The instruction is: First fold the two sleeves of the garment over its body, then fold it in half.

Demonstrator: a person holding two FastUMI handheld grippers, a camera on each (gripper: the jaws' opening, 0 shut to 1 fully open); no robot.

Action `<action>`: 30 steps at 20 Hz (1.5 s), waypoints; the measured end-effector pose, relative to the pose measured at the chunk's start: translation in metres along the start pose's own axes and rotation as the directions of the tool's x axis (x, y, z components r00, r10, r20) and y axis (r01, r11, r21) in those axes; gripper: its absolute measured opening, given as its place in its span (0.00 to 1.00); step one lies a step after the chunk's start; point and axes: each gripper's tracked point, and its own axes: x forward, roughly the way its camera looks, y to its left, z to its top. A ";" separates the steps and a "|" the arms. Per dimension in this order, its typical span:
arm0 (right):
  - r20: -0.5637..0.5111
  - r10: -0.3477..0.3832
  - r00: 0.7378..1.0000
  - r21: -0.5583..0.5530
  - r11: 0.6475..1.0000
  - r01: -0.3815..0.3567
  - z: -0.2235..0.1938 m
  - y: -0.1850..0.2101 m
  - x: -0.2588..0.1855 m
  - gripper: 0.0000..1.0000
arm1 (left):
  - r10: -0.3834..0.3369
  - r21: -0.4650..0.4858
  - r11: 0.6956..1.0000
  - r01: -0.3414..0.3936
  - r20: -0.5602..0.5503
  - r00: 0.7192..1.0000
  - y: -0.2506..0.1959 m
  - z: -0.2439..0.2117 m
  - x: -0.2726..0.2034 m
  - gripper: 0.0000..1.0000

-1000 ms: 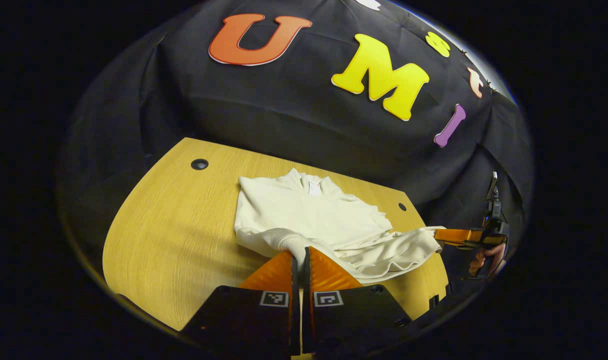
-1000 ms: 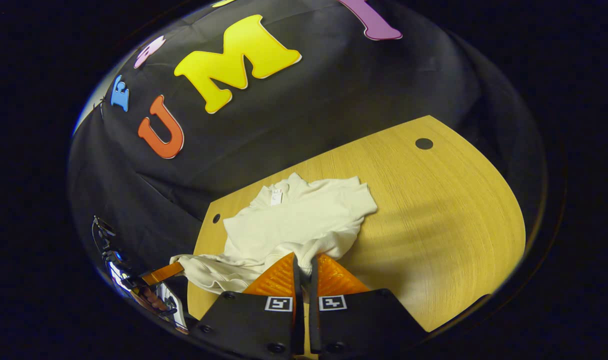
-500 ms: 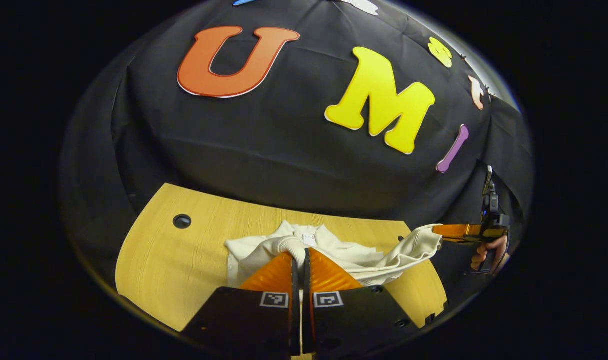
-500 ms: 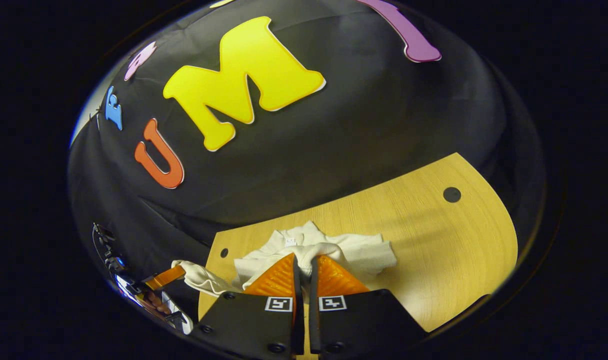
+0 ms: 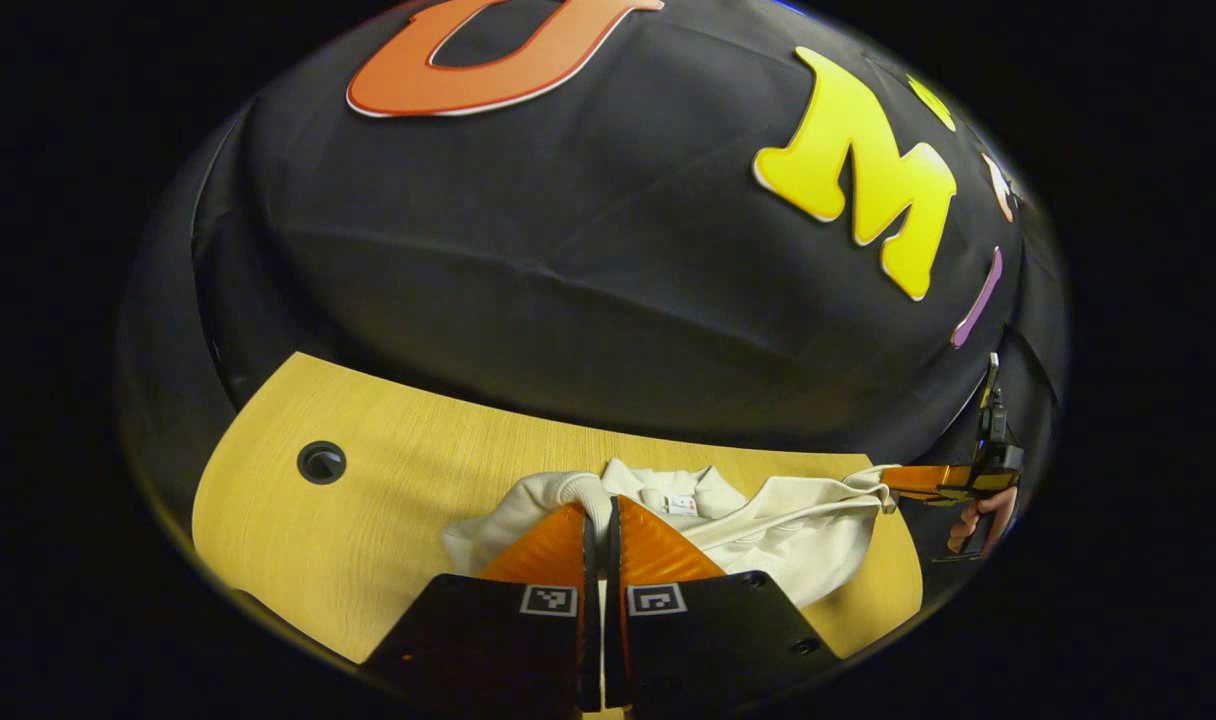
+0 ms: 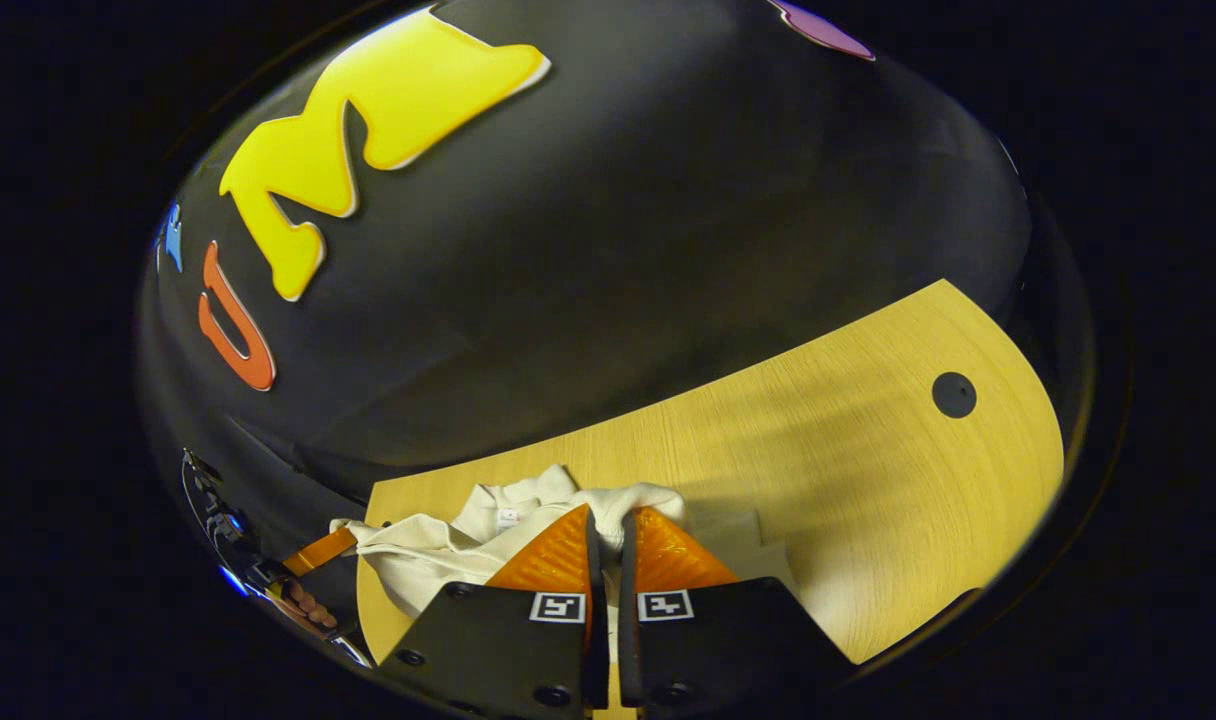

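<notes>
A cream garment lies bunched on the wooden table, its collar with a small label just past my fingers. My left gripper is shut on a rolled edge of the cloth. At the far right, the right gripper pinches another part of the same edge, held by a hand. In the right gripper view, my right gripper is shut on the garment close to the collar label. The left gripper holds the cloth at the lower left.
The table has a round cable hole at one back corner and another at the opposite side. Bare wood stretches to the right of the garment. The black booth wall rises close behind the table's far edge.
Both grippers have carried the held edge forward over the garment's body toward the collar. The flat spread cloth is now doubled and bunched, and the wall looms closer.
</notes>
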 end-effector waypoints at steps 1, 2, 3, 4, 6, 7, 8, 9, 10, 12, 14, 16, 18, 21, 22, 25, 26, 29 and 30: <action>-0.006 -0.015 1.000 0.002 1.000 0.015 -0.006 -0.008 0.012 0.04 | 0.005 0.011 1.000 -0.005 -0.008 1.000 0.005 -0.006 0.012 0.04; -0.006 -0.029 1.000 0.006 1.000 0.029 -0.009 -0.013 0.025 0.05 | 0.012 0.017 1.000 -0.012 -0.006 1.000 0.010 -0.009 0.023 0.04; -0.005 -0.043 0.999 0.004 0.999 0.043 -0.015 -0.018 0.036 0.05 | 0.018 0.022 1.000 -0.018 0.004 1.000 0.013 -0.009 0.031 0.05; 0.000 -0.058 0.998 -0.001 0.998 0.058 -0.018 -0.021 0.046 0.05 | 0.023 0.023 0.999 -0.023 0.016 1.000 0.017 -0.011 0.037 0.04; 0.011 -0.086 0.996 -0.014 0.996 0.086 -0.022 -0.025 0.054 0.05 | 0.039 0.025 0.999 -0.040 0.017 0.999 0.022 -0.017 0.051 0.04; 0.015 -0.095 0.995 -0.021 0.995 0.095 -0.023 -0.024 0.056 0.04 | 0.053 0.026 0.998 -0.053 0.005 0.999 0.024 -0.023 0.059 0.05; 0.019 -0.105 0.994 -0.037 0.994 0.106 -0.023 -0.023 0.059 0.02 | 0.071 0.032 0.997 -0.070 -0.013 0.997 0.028 -0.032 0.064 0.05; 0.023 -0.112 0.993 -0.054 0.992 0.114 -0.024 -0.024 0.063 0.05 | 0.088 0.040 0.995 -0.087 -0.033 0.996 0.031 -0.039 0.068 0.05; 0.033 -0.114 0.993 -0.070 0.991 0.116 -0.025 -0.022 0.066 0.02 | 0.102 0.053 0.994 -0.100 -0.038 0.994 0.032 -0.042 0.070 0.06; 0.057 -0.130 0.990 -0.098 0.986 0.135 -0.025 -0.022 0.072 0.11 | 0.099 0.075 0.993 -0.097 -0.024 0.995 0.025 -0.036 0.072 0.07; 0.070 -0.129 0.989 -0.082 0.988 0.135 -0.025 -0.020 0.068 0.15 | 0.102 0.102 0.990 -0.101 -0.013 0.995 0.023 -0.031 0.073 0.13; 0.079 -0.129 0.988 -0.082 0.987 0.136 -0.025 -0.017 0.064 0.23 | 0.126 0.163 0.979 -0.119 -0.035 0.991 0.025 -0.034 0.068 0.21; 0.101 -0.119 0.988 -0.108 0.986 0.129 -0.020 -0.016 0.054 0.24 | 0.136 0.187 0.973 -0.133 -0.002 0.991 0.023 -0.022 0.060 0.34; 0.150 -0.116 0.982 -0.125 0.983 0.136 -0.010 -0.006 0.031 0.52 | 0.143 0.182 0.970 -0.160 0.106 0.984 0.018 0.012 0.039 0.81; 0.164 -0.110 0.980 -0.133 0.982 0.132 -0.008 -0.004 0.022 0.70 | 0.154 0.185 0.967 -0.177 0.136 0.979 0.016 0.023 0.026 0.74; 0.260 -0.096 0.961 -0.198 0.969 0.151 0.011 0.011 -0.022 0.77 | 0.150 0.165 0.967 -0.192 0.241 0.959 0.004 0.056 -0.017 0.93; 0.293 -0.091 0.952 -0.213 0.964 0.158 0.018 0.017 -0.040 0.90 | 0.142 0.158 0.969 -0.190 0.275 0.951 -0.003 0.066 -0.035 0.94; 0.387 -0.059 0.920 -0.272 0.946 0.174 0.037 0.047 -0.103 0.88 | 0.122 0.147 0.970 -0.192 0.388 0.914 -0.026 0.092 -0.100 0.93; 0.417 -0.034 0.908 -0.295 0.940 0.170 0.042 0.060 -0.127 0.94 | 0.121 0.146 0.968 -0.203 0.435 0.892 -0.035 0.104 -0.127 0.93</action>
